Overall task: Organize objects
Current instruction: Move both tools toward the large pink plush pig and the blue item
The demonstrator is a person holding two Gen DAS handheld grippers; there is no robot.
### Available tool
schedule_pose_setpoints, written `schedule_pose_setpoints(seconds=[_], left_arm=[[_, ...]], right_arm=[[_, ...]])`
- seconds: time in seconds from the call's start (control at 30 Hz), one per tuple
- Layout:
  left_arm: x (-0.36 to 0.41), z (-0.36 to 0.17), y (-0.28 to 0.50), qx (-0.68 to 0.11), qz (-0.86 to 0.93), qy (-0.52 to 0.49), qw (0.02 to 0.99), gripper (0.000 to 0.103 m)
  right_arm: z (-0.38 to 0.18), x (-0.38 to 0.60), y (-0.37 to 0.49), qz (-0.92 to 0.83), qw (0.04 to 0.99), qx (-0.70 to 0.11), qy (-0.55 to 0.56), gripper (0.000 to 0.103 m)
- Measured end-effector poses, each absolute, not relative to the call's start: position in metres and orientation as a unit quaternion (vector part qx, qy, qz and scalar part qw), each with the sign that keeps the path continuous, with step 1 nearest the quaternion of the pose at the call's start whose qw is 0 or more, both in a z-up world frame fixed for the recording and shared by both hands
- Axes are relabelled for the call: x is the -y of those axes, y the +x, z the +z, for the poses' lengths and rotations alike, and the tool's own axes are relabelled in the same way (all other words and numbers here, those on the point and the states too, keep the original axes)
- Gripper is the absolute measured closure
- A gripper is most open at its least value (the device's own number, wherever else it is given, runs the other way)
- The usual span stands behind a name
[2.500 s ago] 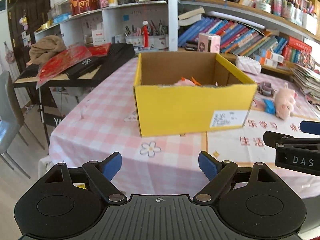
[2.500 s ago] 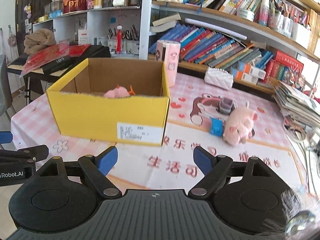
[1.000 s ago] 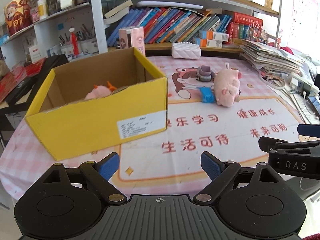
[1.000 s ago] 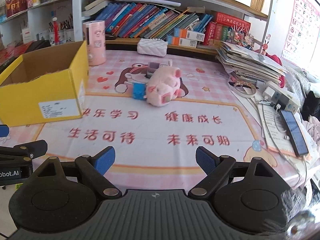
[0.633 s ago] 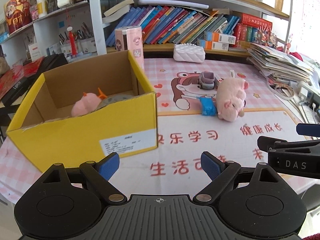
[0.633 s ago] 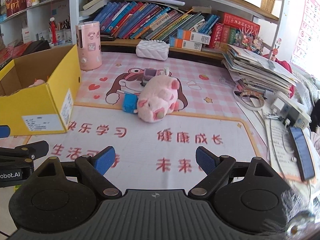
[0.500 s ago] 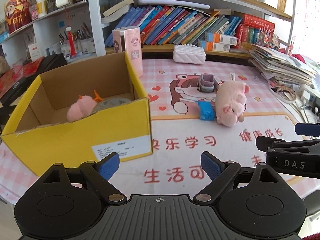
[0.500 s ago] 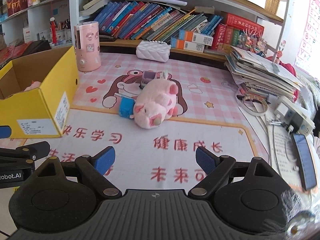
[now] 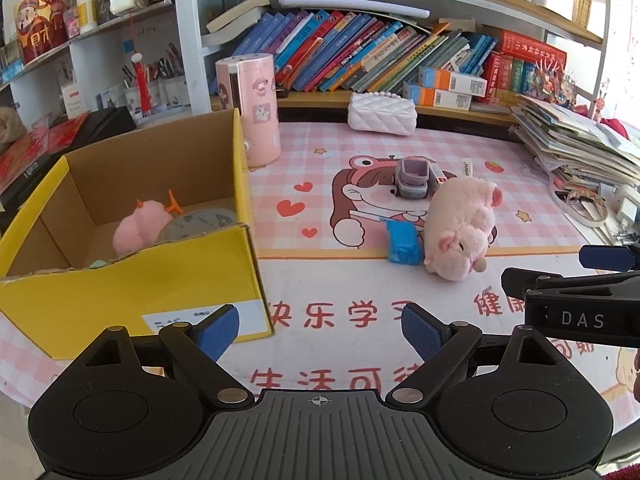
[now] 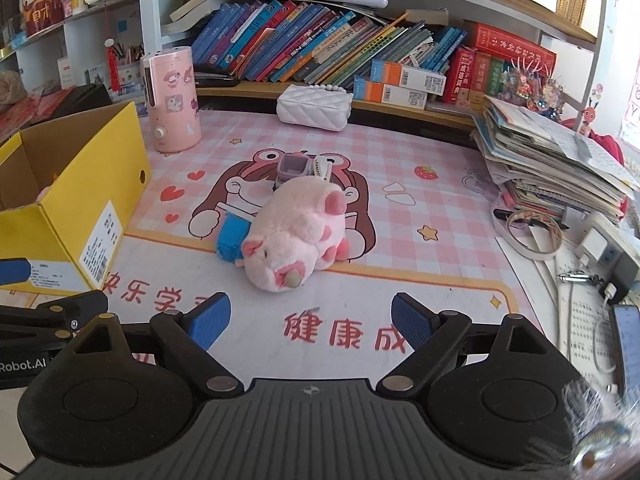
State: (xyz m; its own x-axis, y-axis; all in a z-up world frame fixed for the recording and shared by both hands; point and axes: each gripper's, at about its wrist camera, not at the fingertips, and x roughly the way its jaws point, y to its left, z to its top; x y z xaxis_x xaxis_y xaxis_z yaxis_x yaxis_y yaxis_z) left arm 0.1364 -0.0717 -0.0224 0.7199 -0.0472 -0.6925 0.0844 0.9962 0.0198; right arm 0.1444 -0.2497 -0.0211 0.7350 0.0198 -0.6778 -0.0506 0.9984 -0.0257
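Note:
A pink plush pig [image 9: 460,228] [image 10: 296,236] lies on the pink checked mat, a blue block [image 9: 405,240] [image 10: 232,238] against its left side and a small purple-grey toy [image 9: 414,178] [image 10: 294,168] behind it. A yellow cardboard box [image 9: 132,300] [image 10: 76,216] stands at the left and holds a small pink plush [image 9: 138,228] and a round grey disc [image 9: 198,224]. My left gripper [image 9: 319,326] is open and empty, in front of the box's right corner. My right gripper [image 10: 310,320] is open and empty, just in front of the pig.
A pink cylinder [image 9: 250,114] [image 10: 172,100] stands behind the box. A white quilted purse [image 9: 382,114] [image 10: 314,108] lies by the bookshelf. A stack of papers [image 10: 556,156], a tape roll [image 10: 532,234], chargers and a phone [image 10: 626,344] crowd the right edge.
Both grippers have swung right and moved forward over the table. The box has slid to the left of both views and the pig has come nearer. Both stay open.

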Motion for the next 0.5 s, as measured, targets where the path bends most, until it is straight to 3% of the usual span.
schedule_pose_setpoints(seconds=[0.5], left_arm=[[0.1,-0.033,0.161,-0.394,-0.045,0.045,0.917,0.013]], right_arm=[[-0.033,0.274,0.194,0.052,0.926,-0.374,0.015,0.019]])
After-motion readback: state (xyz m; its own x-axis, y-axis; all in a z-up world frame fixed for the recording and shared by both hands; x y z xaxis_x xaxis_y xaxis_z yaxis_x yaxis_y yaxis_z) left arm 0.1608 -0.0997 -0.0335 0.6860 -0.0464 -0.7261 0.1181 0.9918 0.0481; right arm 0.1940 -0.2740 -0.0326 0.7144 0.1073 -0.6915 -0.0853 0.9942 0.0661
